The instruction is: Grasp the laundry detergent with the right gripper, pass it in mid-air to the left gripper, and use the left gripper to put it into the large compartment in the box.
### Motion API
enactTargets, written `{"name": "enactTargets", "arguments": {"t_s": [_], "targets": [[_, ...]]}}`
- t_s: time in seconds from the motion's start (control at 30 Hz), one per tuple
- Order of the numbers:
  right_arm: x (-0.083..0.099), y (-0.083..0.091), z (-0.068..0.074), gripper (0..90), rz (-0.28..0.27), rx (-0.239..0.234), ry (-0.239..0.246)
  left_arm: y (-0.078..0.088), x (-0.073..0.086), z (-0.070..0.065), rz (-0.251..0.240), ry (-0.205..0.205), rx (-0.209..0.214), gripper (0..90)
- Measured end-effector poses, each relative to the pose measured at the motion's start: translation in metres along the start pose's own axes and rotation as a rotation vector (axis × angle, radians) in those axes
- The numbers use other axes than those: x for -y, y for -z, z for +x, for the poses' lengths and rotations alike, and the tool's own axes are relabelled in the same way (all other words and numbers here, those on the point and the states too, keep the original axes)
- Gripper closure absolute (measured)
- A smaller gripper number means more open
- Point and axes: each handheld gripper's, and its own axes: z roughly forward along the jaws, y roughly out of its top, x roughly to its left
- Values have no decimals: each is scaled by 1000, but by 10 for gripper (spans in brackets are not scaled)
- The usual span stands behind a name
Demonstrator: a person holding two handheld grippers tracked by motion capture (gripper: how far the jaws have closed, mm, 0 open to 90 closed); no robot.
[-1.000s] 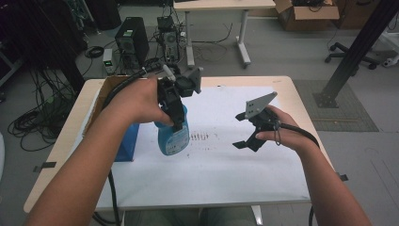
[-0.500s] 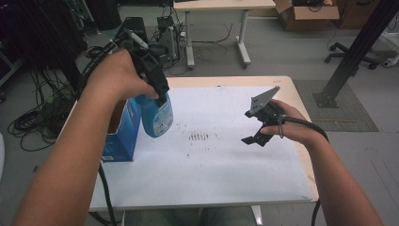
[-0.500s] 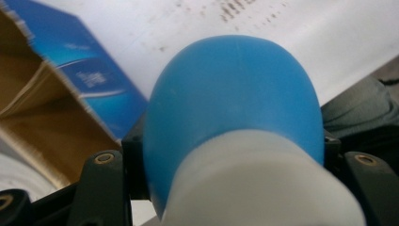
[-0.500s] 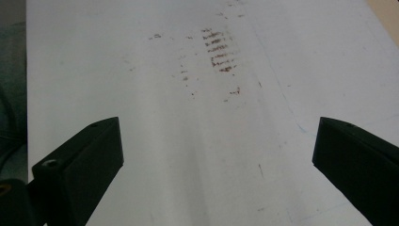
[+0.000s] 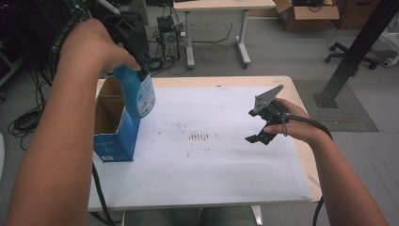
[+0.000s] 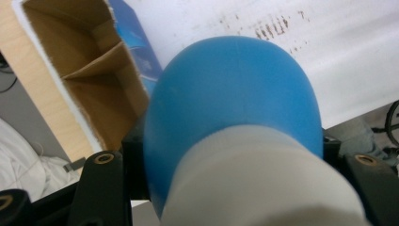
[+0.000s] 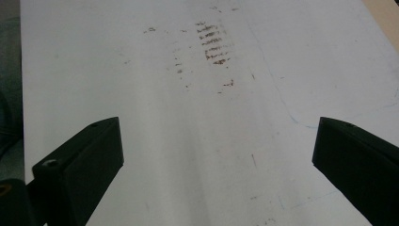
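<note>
High view: left gripper (image 5: 134, 44) clamped on rounded blue plastic bottle (image 5: 137, 92), now lifted from table centre to 10 o'clock, above open blue cardboard box (image 5: 113, 134); probably headed inside. Right gripper (image 5: 263, 125) idle at 3 o'clock.

Left gripper view: bottle over box mouth.

Right gripper view: jaws wide, empty, over stained white sheet (image 7: 211, 141). Cluttered workshop floor beyond.

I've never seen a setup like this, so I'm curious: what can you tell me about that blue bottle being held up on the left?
The blue bottle looks like glossy plastic, with a rounded body, a pale label on its side and a white upper part by the neck. The left gripper is shut on its top, so it hangs roughly upright in the air, bottom down. It hovers above the open blue cardboard box at the table's left edge, not touching the box or the white sheet.
</note>
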Motion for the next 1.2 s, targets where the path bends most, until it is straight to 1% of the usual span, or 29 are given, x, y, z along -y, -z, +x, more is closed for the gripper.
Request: {"name": "enactTargets", "arguments": {"t_s": [0.03,0.1,0.17,0.2,0.23,0.43,0.57,0.67,0.83,1.0,1.2], "targets": [[0,0,0,25,-1,1,-2,3,0,3,-2,15,2,385],[1,0,-1,25,2,3,0,5,0,9,1,31,4,385],[1,0,-1,26,4,2,-1,7,0,17,7,58,8,385],[2,1,-1,26,4,3,-3,7,0,19,5,66,7,385],[2,1,-1,25,4,2,-4,8,0,24,3,84,9,385],[3,1,-2,25,-2,4,-9,8,5,48,0,164,4,385],[2,-1,-4,25,1,1,-8,7,10,63,2,209,-6,385],[0,-2,-4,25,7,-3,-8,5,13,72,7,236,-8,385],[-2,-5,-6,26,9,-7,-9,1,19,88,7,274,-14,385],[-3,-5,-7,27,20,-9,-12,-5,22,98,11,296,-17,385],[-3,-6,-8,27,22,-9,-16,-20,23,107,18,312,-3,385]]}}
